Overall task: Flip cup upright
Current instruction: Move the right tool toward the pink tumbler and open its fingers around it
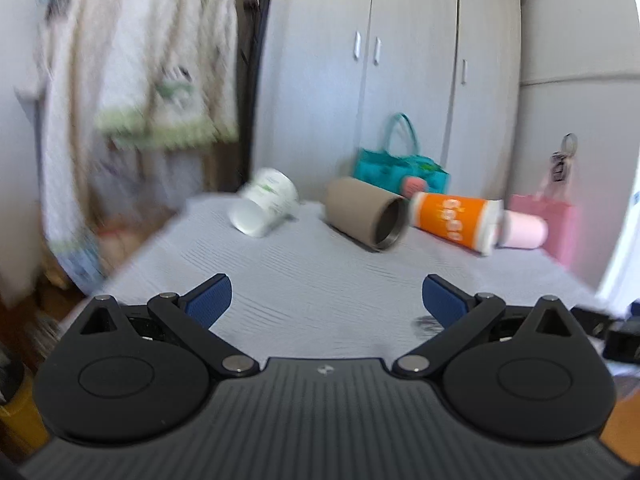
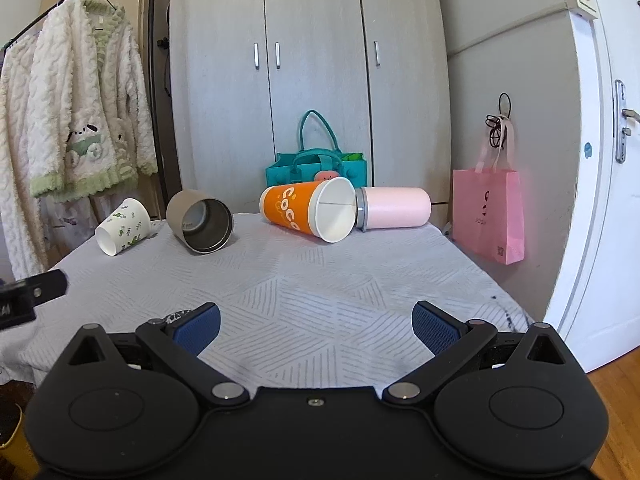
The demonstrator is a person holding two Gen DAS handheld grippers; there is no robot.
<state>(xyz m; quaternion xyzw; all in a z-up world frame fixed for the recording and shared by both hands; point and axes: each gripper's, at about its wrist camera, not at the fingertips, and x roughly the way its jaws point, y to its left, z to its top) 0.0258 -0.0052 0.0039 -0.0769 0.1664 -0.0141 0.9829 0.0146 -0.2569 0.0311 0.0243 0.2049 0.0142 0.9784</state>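
Note:
Four cups lie on their sides at the far end of the grey cloth table [image 2: 320,280]: a white cup with green leaves [image 2: 122,226] [image 1: 266,208], a tan steel-lined cup [image 2: 200,220] [image 1: 366,218], an orange paper cup [image 2: 308,208] [image 1: 456,218], and a pink cup [image 2: 394,208] [image 1: 522,230]. My left gripper [image 1: 326,300] is open and empty over the near table; its view is blurred. My right gripper [image 2: 316,330] is open and empty over the near table. The left gripper's tip [image 2: 34,292] shows at the left edge of the right wrist view.
A teal felt bag [image 2: 318,166] stands behind the cups against grey wardrobe doors [image 2: 316,60]. A pink paper bag [image 2: 488,214] hangs at the right by a white door [image 2: 600,160]. A fluffy white robe [image 2: 76,120] hangs on a rack at the left.

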